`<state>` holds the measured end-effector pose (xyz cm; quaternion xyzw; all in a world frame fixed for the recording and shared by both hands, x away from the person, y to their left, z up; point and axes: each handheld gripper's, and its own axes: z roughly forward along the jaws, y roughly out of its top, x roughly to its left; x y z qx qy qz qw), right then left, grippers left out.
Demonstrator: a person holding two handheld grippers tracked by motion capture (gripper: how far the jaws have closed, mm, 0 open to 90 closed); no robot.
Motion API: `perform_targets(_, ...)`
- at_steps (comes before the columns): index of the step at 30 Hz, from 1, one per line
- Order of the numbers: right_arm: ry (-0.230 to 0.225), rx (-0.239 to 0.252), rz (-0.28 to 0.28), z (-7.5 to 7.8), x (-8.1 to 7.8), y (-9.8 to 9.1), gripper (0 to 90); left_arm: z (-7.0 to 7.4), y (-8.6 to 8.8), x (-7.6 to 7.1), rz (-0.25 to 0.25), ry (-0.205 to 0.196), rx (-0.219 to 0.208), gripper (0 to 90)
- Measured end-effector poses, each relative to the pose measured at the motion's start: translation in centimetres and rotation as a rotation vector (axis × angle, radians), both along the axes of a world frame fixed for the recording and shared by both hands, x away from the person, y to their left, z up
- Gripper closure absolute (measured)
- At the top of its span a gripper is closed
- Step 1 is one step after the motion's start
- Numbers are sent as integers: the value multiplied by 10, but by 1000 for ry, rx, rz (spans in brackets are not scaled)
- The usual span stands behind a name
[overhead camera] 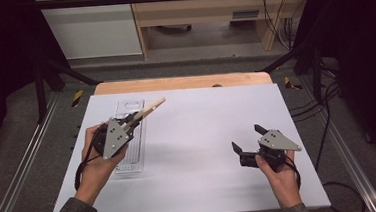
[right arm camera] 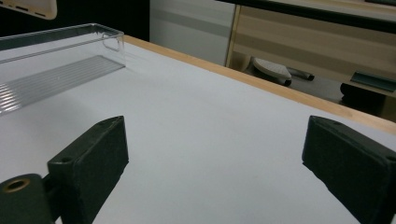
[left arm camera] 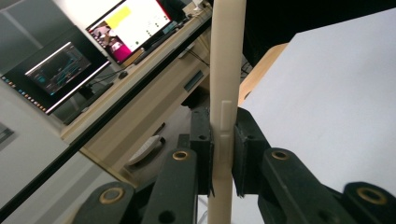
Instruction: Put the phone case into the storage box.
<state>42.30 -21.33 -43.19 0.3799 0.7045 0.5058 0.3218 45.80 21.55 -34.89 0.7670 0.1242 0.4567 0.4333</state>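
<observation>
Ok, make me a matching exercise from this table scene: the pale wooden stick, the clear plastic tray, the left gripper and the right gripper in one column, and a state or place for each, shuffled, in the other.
Column one:
1. pale wooden stick
2. clear plastic tray
3. left gripper
4. right gripper

Column two:
A. jaws spread wide, nothing between them
B. lies flat on the white table, at its left side
C. clamped between two black pads, its far end pointing away from the person
D. jaws closed on a thin thing

Pairs: 1-C, 2-B, 3-D, 4-A

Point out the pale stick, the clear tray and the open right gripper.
pale stick (left arm camera: 227, 70), left gripper view, on its shaft above the jaws.
clear tray (overhead camera: 140, 158), high view, on its right wall.
right gripper (overhead camera: 249, 137), high view, midway between fingertips.
</observation>
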Motion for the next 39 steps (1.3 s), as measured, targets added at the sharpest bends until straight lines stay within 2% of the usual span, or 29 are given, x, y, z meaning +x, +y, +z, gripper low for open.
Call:
perform_targets(7,11,32,-11,-9,-7,-9,55,11,20,3,23,14,-41,800)
perform_targets(10,12,95,-17,-14,-10,-14,57,15,25,7,29,15,-62,800)
perform_targets(11,11,102,-25,-16,-11,-15,57,16,26,8,34,16,-67,800)
perform_targets(15,9,99,-61,-23,-14,-19,62,16,30,12,46,25,-97,800)
perform_targets(20,16,117,-65,-32,-17,-25,61,16,33,18,55,46,-135,799)
perform_targets(24,1,124,-71,-35,-19,-27,56,17,33,26,62,59,-148,800)
perform_targets(29,-52,165,-71,-35,-21,-26,54,18,33,36,67,72,-152,800)
perform_targets(33,-82,172,-74,-34,-23,-28,51,23,32,43,64,72,-168,800)
perform_targets(38,-80,193,-68,-39,-23,-30,48,25,30,53,68,90,-186,800)
perform_targets(39,-81,182,-66,-39,-23,-30,47,25,30,56,70,95,-190,800)
